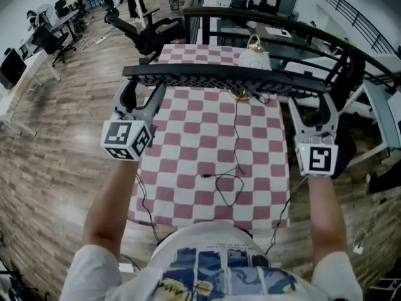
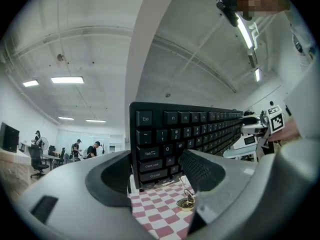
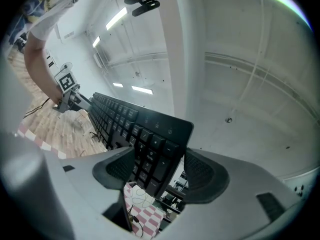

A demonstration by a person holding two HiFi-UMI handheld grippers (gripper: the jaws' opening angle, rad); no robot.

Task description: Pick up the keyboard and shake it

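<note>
Black keyboard [image 1: 225,79], held in the air above the checked surface [image 1: 207,162] and spanning it from side to side. We grip its Esc end with the left tool [image 1: 143,91] and its number-pad end with the right tool [image 1: 310,100]. Each tool's jaws stand wide yet clamp the keyboard front and back. A thin dark cable [image 1: 236,127] trails from beneath it onto the surface.

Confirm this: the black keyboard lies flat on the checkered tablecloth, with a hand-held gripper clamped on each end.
Not lying flat: the head view shows the keyboard held in the air above the checkered tablecloth. The left hand-held gripper and the right hand-held gripper are clamped on its ends.
</note>
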